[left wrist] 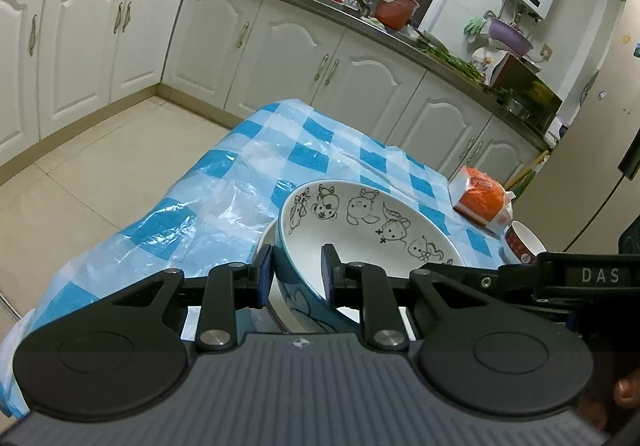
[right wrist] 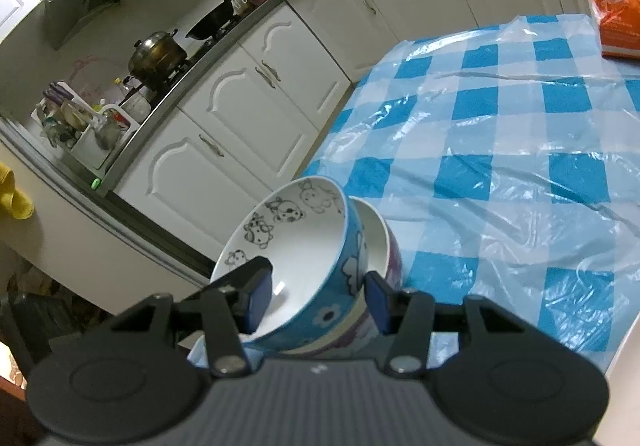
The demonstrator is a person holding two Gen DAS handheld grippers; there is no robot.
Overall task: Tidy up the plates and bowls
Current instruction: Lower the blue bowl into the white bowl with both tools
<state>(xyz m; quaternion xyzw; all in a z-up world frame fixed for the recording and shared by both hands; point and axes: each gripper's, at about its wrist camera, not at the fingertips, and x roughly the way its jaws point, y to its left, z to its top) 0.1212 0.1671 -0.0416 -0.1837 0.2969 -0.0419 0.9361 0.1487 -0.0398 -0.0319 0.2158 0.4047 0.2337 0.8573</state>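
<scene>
left gripper [left wrist: 298, 272] over checked tablecloth [left wrist: 248, 150] (kitchen cabinets [left wrist: 100, 26] behind)

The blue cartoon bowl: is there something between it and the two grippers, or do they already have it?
Nothing visible is between them. The left gripper straddles the wall of the blue cartoon bowl, one finger inside, one outside. The right gripper spans that bowl and the white bowl nested against it.

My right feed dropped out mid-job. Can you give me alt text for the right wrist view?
The right tongs straddle the wall of a tilted blue cartoon bowl, which is nested in a white bowl with purple trim. Both sit at the near edge of a table under a blue-checked plastic cloth; white kitchen cabinets run behind.
</scene>
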